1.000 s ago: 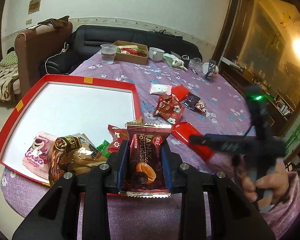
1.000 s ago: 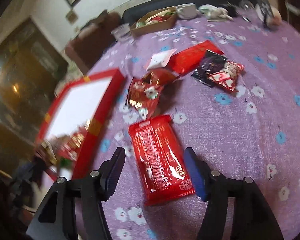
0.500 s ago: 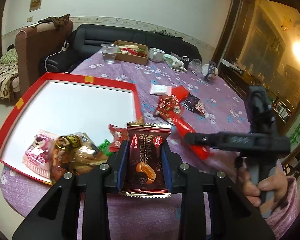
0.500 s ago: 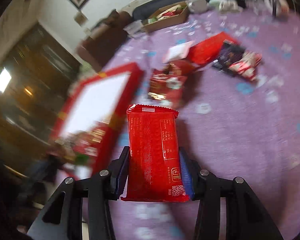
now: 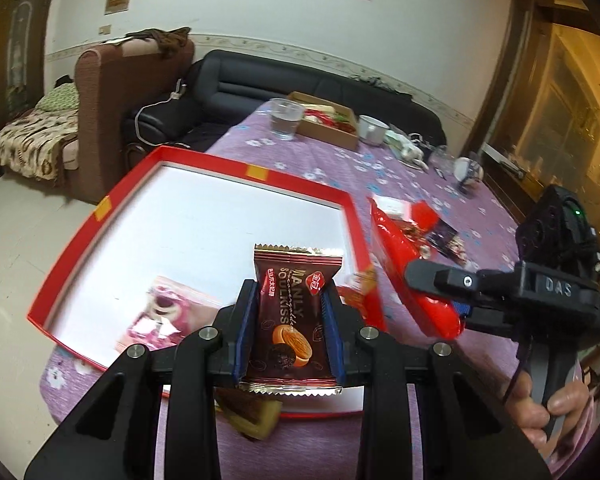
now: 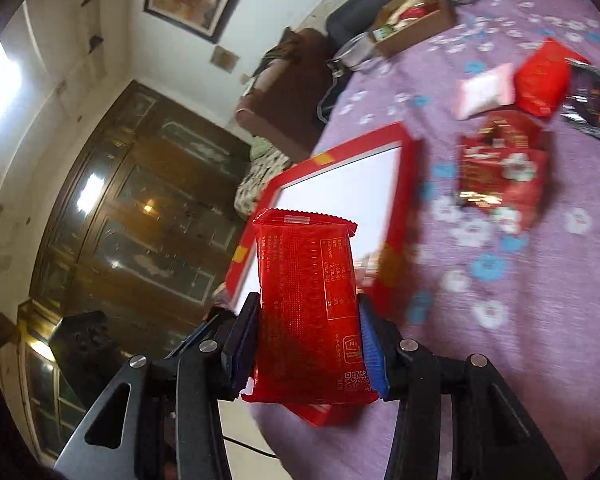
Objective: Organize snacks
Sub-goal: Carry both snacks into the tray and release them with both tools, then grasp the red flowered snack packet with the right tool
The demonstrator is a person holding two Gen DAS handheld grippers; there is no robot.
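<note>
Both tools grip snacks: your left tool [image 5: 288,336] clamps the upright brown foil packet [image 5: 293,320] above the shallow red-rimmed white tray [image 5: 100,216], while your right tool [image 6: 310,354], clamping the long red wrapper [image 6: 308,304], has that tray at twelve o'clock.

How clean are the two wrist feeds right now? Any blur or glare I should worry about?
Left wrist view: the brown snack packet is sharp, the pink packet in the red tray is smeared, and a lamp glares at the right edge. Right wrist view: the red packet is crisp; the tablecloth is motion-blurred.
</note>
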